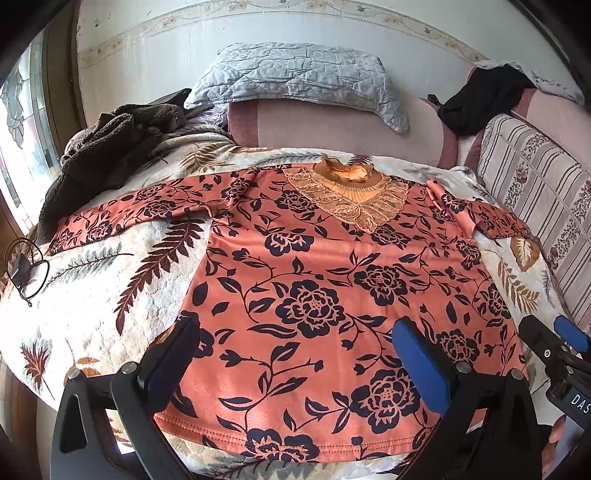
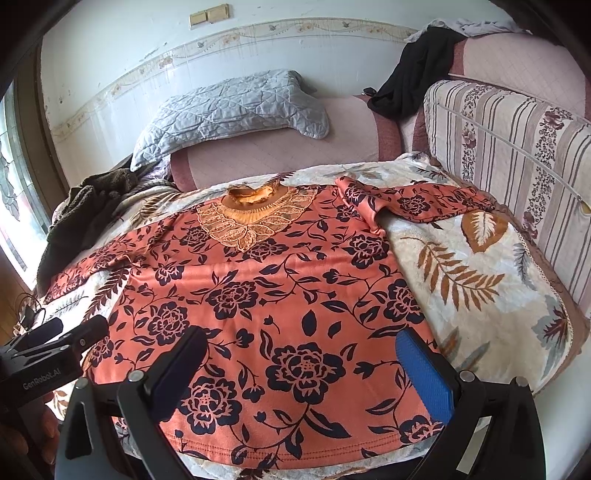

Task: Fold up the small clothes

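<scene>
Leaf-print blanket [image 1: 110, 295] under floral top [image 1: 314, 277]

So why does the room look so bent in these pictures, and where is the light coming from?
Left wrist view: the fisheye lens bows the wall border and blacks out the corners; daylight from the window blows out the left edge. Right wrist view: same curving, window glare again at left, the floral top sharp and evenly lit, with soft shadows under the open right gripper.
</scene>
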{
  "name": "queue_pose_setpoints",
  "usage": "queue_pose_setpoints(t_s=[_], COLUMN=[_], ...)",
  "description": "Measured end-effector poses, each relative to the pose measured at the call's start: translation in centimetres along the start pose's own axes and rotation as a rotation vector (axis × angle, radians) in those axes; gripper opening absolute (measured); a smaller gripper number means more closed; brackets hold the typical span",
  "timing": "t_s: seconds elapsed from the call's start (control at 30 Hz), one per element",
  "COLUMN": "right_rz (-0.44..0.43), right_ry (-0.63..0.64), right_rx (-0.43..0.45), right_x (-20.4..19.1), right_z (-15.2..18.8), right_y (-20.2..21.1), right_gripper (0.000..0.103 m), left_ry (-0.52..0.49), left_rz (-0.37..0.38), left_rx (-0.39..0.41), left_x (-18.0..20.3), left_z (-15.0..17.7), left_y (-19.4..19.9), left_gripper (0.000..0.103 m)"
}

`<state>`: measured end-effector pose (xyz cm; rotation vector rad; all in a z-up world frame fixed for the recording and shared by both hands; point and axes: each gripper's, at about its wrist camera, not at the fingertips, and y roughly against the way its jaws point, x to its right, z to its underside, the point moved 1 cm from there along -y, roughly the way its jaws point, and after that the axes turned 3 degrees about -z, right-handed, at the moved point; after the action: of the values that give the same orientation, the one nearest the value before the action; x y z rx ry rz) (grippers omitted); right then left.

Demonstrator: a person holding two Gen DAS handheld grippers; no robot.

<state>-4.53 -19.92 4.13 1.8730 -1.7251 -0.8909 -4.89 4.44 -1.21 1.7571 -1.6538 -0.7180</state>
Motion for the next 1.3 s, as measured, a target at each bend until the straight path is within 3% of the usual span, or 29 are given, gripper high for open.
queue_pose_setpoints(t_s=[0.13,0.23,0.37,0.5,0.6,0.67,0.9,0.97,1.03,1.2,1.27,1.3], right_rz=[-0.04,-0.088,-0.188,-0.236,-0.208,-0.205,-0.124,-0.083,-0.073,-0.034,-0.004,0.029], right_ry=[-0.028,-0.129,-0.406,-0.711,-0.842,-0.929,-0.97,-0.932,-0.937,-0.951,-0.948,-0.947], right_rx=[-0.056,-0.055,-0.051,-0.032,0.016,0.04,0.055,0.031,0.019,0.021,0.014,0.002], right_x=[1.5,4.8,13.3,23.9,30.8,34.7,41.2,41.8,42.4,43.2,43.3,43.4], right_z=[0.0,-0.9,-3.7,-6.9,-9.9,-11.5,-15.8,-16.6,-16.6,-16.7,-16.7,-16.7], right_y=[-1.2,-2.0,-3.8,-8.4,-12.0,-14.3,-21.3,-23.1,-24.5,-26.4,-26.5,-26.5], right_gripper=[0.103,0.103,0.103,0.102,0.099,0.09,0.087,0.082,0.069,0.055,0.041,0.022], left_ry=[-0.008,-0.024,-0.027,-0.039,-0.049,-0.048,0.008,0.045,0.043,0.029,0.037,0.046], left_rz=[0.006,-0.009,-0.032,-0.059,-0.075,-0.084,-0.08,-0.064,-0.07,-0.081,-0.073,-0.068], left_rx=[-0.017,-0.03,-0.056,-0.069,-0.06,-0.054,-0.095,-0.136,-0.126,-0.143,-0.15,-0.153], left_x=[0.0,-0.2,-0.6,-0.4,-0.4,-0.5,-2.0,-2.6,-2.6,-2.3,-2.5,-2.6], left_z=[-0.3,-0.5,-1.2,-2.1,-2.9,-3.3,-2.7,-2.2,-2.1,-1.9,-2.0,-2.0], left_y=[-1.6,-3.4,-6.7,-10.0,-12.0,-13.1,-16.2,-17.1,-17.2,-17.7,-17.8,-17.8], left_gripper=[0.103,0.103,0.103,0.103,0.103,0.103,0.103,0.103,0.103,0.103,0.103,0.103])
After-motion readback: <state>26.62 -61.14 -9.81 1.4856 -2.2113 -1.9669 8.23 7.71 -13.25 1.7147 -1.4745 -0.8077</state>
